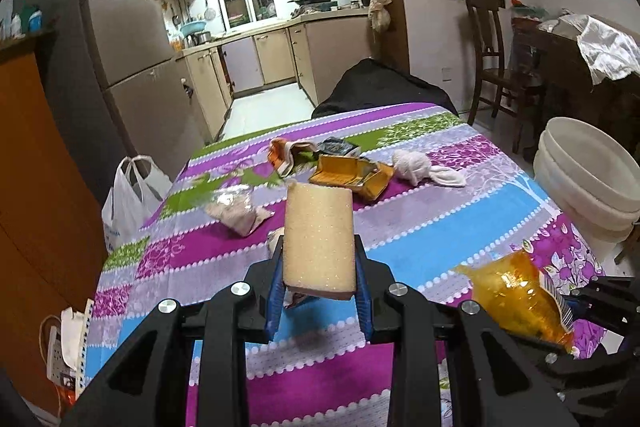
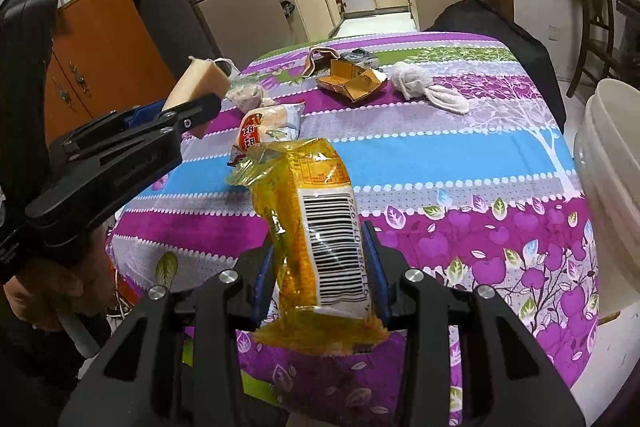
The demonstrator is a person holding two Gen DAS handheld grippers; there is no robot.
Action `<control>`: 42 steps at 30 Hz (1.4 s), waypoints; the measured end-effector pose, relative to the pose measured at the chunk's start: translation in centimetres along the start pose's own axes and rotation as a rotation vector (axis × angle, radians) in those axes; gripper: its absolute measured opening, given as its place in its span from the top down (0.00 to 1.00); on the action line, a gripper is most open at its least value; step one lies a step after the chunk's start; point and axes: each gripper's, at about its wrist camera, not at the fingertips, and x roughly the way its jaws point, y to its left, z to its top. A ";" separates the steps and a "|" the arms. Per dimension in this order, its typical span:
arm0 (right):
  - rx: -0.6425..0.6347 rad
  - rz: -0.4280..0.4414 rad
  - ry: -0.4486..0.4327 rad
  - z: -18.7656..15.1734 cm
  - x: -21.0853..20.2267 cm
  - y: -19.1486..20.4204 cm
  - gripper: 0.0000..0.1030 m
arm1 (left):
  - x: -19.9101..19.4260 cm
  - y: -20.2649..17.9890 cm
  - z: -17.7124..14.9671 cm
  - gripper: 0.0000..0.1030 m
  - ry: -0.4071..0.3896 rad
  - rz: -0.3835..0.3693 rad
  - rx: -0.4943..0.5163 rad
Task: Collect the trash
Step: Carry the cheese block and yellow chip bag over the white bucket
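The crinkled yellow plastic wrapper [image 2: 316, 239] is clamped in the right hand-held gripper [image 2: 320, 267] above the striped purple tabletop [image 2: 440, 155]. Left of the wrapper, the left hand-held gripper [image 1: 319, 267] pinches a tan rectangular sponge block [image 1: 319, 235].

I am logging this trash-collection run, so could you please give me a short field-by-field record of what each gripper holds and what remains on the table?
left gripper: shut on beige rectangular sponge block
right gripper: shut on yellow plastic snack wrapper with barcode
surface: table under striped purple, blue and green floral tablecloth
still on table: flattened orange cardboard box; crumpled white cloth; red and white snack packet; clear crumpled bag
beside table: stacked white plastic buckets, at right edge
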 end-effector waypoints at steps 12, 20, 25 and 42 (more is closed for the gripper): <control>-0.005 -0.061 -0.036 1.9 -2.7 -2.7 0.63 | 0.3 -3.2 3.0 0.70 -0.037 -0.029 0.052; 0.034 -0.093 -0.062 4.2 -6.0 -6.0 0.63 | 1.0 -6.9 5.9 0.70 -0.068 -0.077 0.104; 0.055 -0.132 -0.101 5.4 -8.4 -8.1 0.63 | 1.4 -10.1 7.9 0.70 -0.093 -0.114 0.142; 0.145 -0.375 -0.130 7.0 -15.7 -18.1 0.63 | 1.9 -22.7 13.3 0.70 -0.156 -0.260 0.297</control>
